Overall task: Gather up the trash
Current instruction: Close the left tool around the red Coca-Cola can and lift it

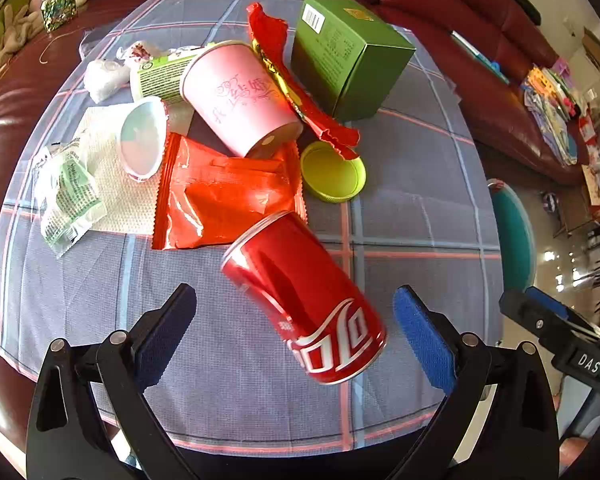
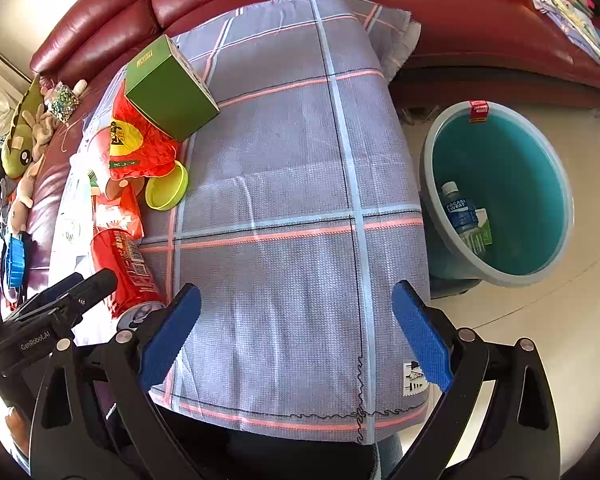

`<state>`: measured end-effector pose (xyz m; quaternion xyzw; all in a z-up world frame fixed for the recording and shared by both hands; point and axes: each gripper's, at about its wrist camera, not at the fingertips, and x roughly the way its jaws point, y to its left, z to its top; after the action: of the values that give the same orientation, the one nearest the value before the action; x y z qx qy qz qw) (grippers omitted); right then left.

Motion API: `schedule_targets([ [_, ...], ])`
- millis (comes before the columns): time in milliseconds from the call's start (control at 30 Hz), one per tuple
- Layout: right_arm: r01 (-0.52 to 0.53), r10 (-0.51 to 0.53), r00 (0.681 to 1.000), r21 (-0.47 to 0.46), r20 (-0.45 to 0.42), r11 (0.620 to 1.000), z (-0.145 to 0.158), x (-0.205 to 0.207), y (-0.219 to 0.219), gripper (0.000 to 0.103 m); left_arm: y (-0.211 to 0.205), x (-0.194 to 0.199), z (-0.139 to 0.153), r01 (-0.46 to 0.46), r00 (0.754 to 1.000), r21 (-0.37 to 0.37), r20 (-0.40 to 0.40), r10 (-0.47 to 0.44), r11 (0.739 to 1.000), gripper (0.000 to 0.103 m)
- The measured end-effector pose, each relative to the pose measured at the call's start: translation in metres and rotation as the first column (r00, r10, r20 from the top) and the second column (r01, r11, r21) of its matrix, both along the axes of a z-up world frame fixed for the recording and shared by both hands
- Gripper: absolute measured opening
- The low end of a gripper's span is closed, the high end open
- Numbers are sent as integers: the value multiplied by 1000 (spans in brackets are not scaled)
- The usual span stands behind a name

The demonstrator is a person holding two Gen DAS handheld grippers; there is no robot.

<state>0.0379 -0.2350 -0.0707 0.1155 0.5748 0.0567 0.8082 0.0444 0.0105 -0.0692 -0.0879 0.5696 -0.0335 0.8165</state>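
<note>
1. Trash lies in a heap on the checked cloth [image 1: 412, 216], which covers a raised surface in front of a red sofa [image 1: 500, 92].
2. We hold the left gripper [image 1: 296, 328] with its blue pads spread wide, nothing clamped; the red can [image 1: 304, 300] lies on its side between the fingers, nearer the right one, and we cannot tell whether it touches either pad.
3. Beyond the can we see an orange pouch [image 1: 224, 196], partly under the can's far end, and a pink cup [image 1: 240, 96] tipped over on the pouch.
4. Just beside the pouch sits a yellow-green lid [image 1: 334, 174], with a torn red wrapper [image 1: 296, 84] running from it past the cup to a green box [image 1: 348, 56].
5. Left of the pouch lie a small white cup [image 1: 142, 144], a white napkin [image 1: 120, 192] and clear green-printed packets [image 1: 66, 196].
6. We hold the right gripper [image 2: 296, 328] over bare cloth, fingers apart and empty.
7. A teal bin [image 2: 500, 188] stands on the floor just beside the cloth's right edge; a blue-labelled bottle [image 2: 460, 212] lies inside it.
</note>
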Motion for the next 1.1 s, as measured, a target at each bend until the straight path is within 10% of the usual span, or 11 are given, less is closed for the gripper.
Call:
schedule_targets([
  [333,23,-23,1000,11,-5,1000,-8,6,-12,92,-9,5,-30,24,999,57,-42,-21,998,98],
  [500,-20,20,1000,16,-3,1000,-10,14,9,92,10,-3,-29,45,999,35,-20,-45,998,55],
  [1100,-197,199,979,-42,51,980,18,65,115,92,81,-6,0,28,993,-40,119,-23,999,51],
])
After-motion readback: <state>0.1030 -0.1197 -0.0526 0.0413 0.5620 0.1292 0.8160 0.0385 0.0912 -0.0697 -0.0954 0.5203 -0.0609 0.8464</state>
